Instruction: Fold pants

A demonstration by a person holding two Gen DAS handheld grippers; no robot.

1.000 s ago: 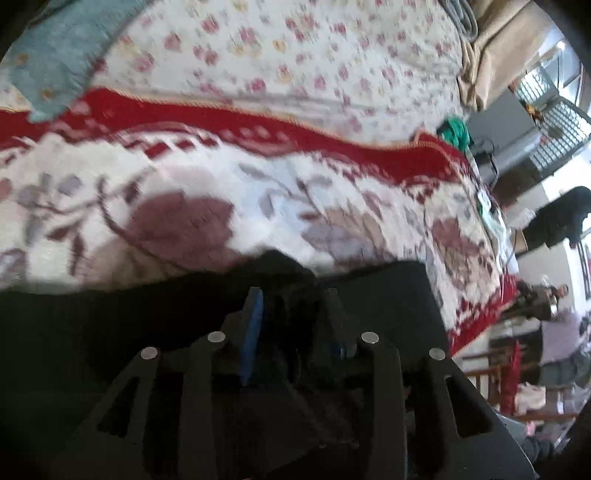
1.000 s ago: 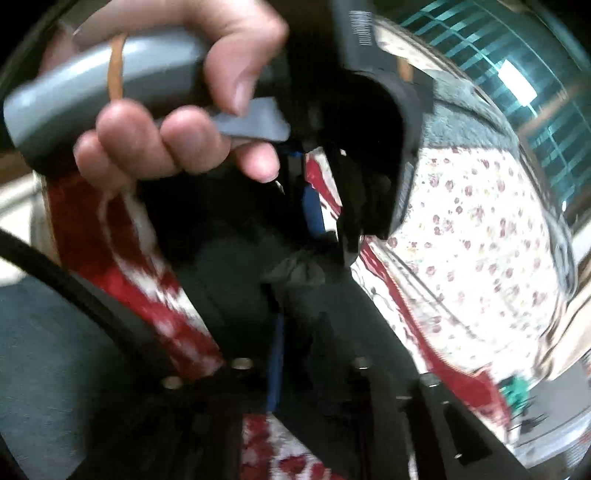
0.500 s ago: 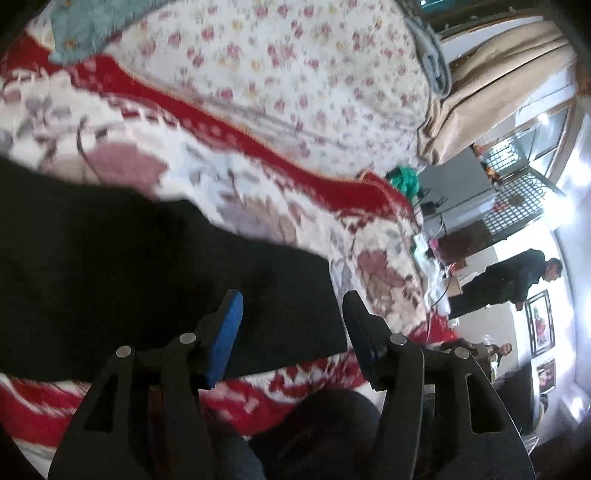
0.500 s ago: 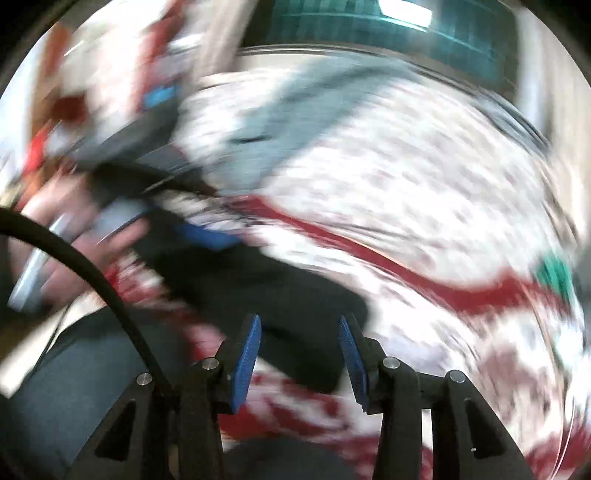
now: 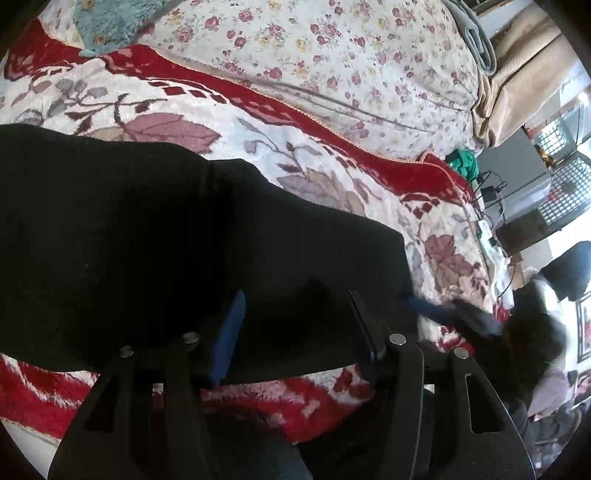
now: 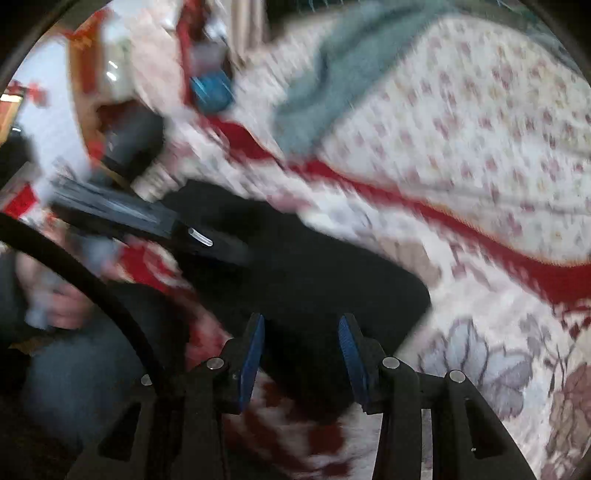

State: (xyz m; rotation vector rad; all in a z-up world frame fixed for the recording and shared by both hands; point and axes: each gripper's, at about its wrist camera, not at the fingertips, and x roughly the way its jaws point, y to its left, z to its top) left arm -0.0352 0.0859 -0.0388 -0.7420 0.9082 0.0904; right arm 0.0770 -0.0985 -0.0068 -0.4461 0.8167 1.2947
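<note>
The black pants (image 5: 184, 240) lie flat on the red and white floral blanket (image 5: 314, 177), folded into a wide dark band. My left gripper (image 5: 295, 321) hovers over their near edge, jaws open, nothing between the blue pads. The right wrist view is blurred with motion. There the right gripper (image 6: 301, 343) stands open above the right end of the pants (image 6: 314, 266), not touching the cloth. One blurred blue fingertip (image 5: 424, 306) of the right gripper shows beside the pants' right corner. A hand (image 6: 55, 302) holds the left gripper's black body (image 6: 122, 216) at the left.
A teal fluffy garment (image 5: 107, 22) lies at the back left on a rose-print sheet (image 5: 332, 55). Beige cloth (image 5: 517, 74), a green item (image 5: 463, 162) and cables sit beyond the bed's right edge. Jeans-clad legs (image 6: 74, 369) are close at the front.
Both grippers have let go of the black fabric and opened. The pants now lie spread on the blanket. The right gripper has swung away to the pants' right end, the left has drawn back slightly.
</note>
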